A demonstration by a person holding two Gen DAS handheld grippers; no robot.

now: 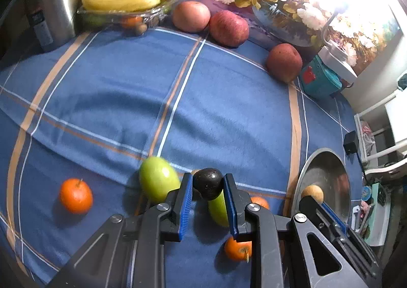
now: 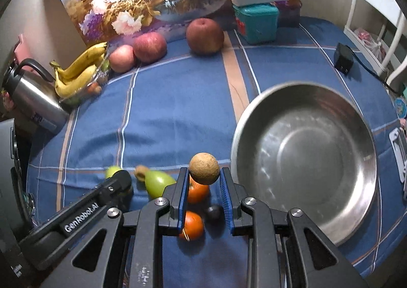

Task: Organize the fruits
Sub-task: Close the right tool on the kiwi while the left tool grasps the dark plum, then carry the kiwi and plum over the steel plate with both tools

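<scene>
The right gripper (image 2: 204, 176), clamped on a round brown fruit (image 2: 204, 168), has the steel bowl (image 2: 305, 230) just to its right. The left gripper (image 1: 207, 181) grips a dark fruit (image 1: 208, 183), farther from that bowl, so the right goes first.

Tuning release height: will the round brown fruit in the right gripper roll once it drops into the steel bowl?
Probably yes. The brown fruit looks near-spherical, so it likely rolls freely. The steel bowl is smooth, curved and empty, so it should settle toward the centre. Its skin looks rough and matte, so slipping from the right gripper seems unlikely.
</scene>
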